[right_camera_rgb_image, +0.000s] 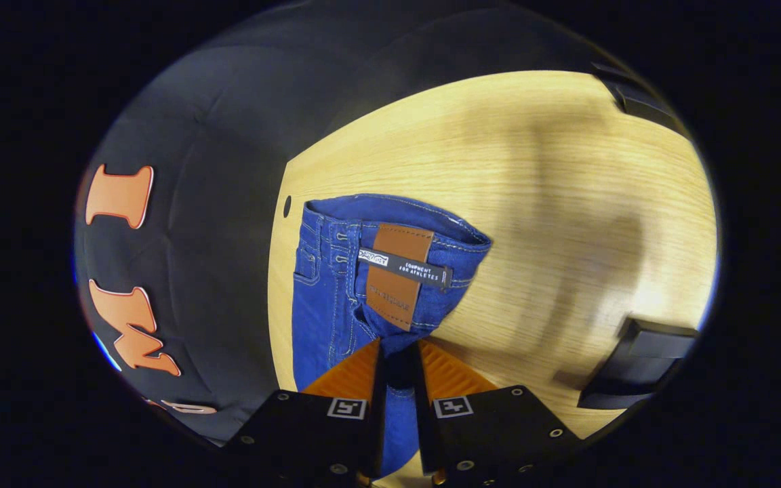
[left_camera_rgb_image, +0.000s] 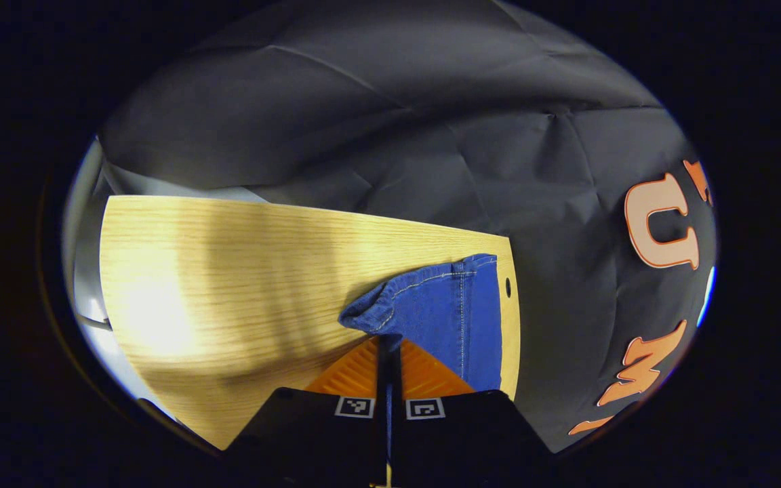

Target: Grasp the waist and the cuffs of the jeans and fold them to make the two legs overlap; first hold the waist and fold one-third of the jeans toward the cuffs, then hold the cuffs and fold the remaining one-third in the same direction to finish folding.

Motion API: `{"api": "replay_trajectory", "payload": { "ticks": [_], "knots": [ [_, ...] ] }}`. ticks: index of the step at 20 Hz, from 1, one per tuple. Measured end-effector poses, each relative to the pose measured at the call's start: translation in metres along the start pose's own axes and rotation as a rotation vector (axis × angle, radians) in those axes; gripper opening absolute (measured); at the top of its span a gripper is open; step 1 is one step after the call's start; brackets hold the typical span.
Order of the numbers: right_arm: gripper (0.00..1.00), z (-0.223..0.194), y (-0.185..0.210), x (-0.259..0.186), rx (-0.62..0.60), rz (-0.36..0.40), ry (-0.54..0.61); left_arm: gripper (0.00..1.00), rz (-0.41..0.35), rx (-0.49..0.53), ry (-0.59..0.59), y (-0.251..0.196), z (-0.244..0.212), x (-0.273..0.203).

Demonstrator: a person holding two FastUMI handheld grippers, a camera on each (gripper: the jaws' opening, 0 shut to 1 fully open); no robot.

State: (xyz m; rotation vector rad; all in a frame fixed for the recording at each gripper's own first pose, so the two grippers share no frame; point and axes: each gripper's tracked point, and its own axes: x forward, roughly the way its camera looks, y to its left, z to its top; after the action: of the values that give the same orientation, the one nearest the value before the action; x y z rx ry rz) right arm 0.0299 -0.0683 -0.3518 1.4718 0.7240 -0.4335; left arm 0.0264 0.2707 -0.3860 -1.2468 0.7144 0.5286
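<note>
Blue jeans lie along the edge of a light wooden table. In the left gripper view the cuff end of the jeans [left_camera_rgb_image: 441, 308] rises off the table [left_camera_rgb_image: 228, 271], and my left gripper [left_camera_rgb_image: 388, 342] is shut on that cuff fabric. In the right gripper view the waist of the jeans [right_camera_rgb_image: 390, 264], with its brown leather patch [right_camera_rgb_image: 396, 274] and belt loops, is pulled up from the table [right_camera_rgb_image: 533, 203]. My right gripper [right_camera_rgb_image: 397, 349] is shut on the denim just below the waistband.
The black booth cloth [left_camera_rgb_image: 397, 122] hangs close behind the table edge where the jeans lie. A dark boxy object [right_camera_rgb_image: 641, 362] sits at the table's right side in the right gripper view, another dark piece [right_camera_rgb_image: 641, 102] at the upper right. A small hole [left_camera_rgb_image: 508, 287] marks the tabletop.
</note>
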Motion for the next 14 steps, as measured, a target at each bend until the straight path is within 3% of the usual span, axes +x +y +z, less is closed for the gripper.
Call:
{"api": "replay_trajectory", "payload": {
  "ticks": [5,6,7,8,14],
  "knots": [
    [0.21,0.010,0.005,-0.012,0.008,-0.040,-0.036,0.03,-0.018,0.035,-0.001,-0.013,0.005,-0.012],
    [0.32,-0.006,0.002,-0.016,0.027,-0.071,-0.043,0.03,-0.032,0.038,0.001,-0.019,0.007,-0.017],
    [0.04,0.018,-0.001,-0.014,0.073,-0.096,-0.071,0.03,-0.038,0.044,0.001,-0.023,0.009,-0.022],
    [0.07,0.015,0.009,-0.001,0.066,-0.038,-0.054,0.03,-0.053,0.055,0.007,-0.030,0.010,-0.026],
    [0.05,0.015,0.013,-0.022,0.027,-0.061,-0.099,0.03,-0.065,0.123,0.059,-0.053,0.010,-0.028]
  ]
}}
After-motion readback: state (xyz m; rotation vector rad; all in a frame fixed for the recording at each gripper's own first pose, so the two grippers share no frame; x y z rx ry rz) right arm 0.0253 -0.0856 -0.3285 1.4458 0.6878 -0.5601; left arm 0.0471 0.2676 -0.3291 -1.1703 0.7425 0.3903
